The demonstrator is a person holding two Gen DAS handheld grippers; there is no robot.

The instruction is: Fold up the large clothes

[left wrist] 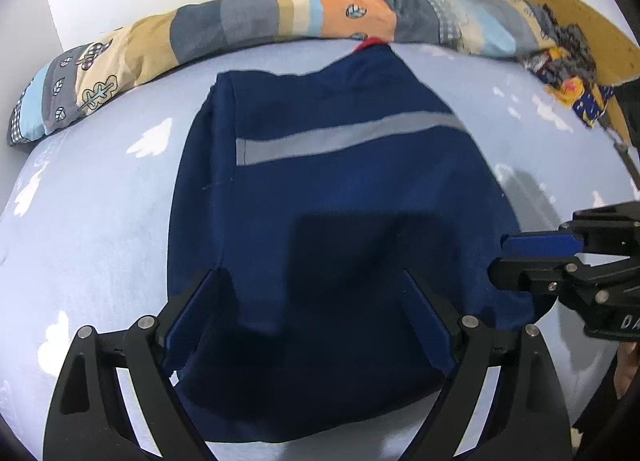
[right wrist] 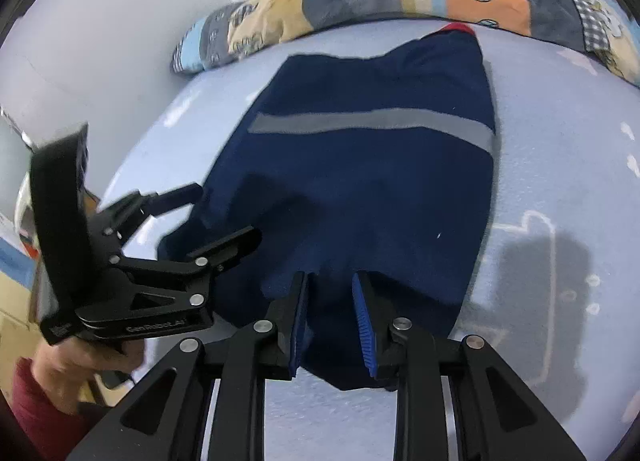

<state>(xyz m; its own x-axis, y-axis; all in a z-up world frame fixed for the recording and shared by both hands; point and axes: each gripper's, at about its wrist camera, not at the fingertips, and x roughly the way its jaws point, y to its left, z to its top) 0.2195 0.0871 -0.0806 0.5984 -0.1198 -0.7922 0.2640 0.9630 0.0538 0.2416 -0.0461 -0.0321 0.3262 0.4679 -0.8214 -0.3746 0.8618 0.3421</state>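
Observation:
A navy garment (left wrist: 320, 197) with a grey reflective stripe (left wrist: 344, 137) lies folded flat on the pale blue bed sheet (left wrist: 88, 229), with a red scrap showing at its far end. My left gripper (left wrist: 308, 301) hovers over the garment's near part, open wide, with nothing pinched. In the right wrist view the left gripper (right wrist: 218, 217) sits at the garment's (right wrist: 372, 181) left edge. My right gripper (right wrist: 332, 301) is above the near hem with its jaws a little apart; cloth lies below the pads, not pressed. The right gripper (left wrist: 508, 257) also shows at the garment's right edge.
A rolled patchwork quilt (left wrist: 240, 29) runs along the far side against the white wall. A brown headboard (left wrist: 560, 1) and a dark patterned cloth (left wrist: 568, 65) are at the far right. A hand in a red sleeve (right wrist: 60, 377) holds the left gripper.

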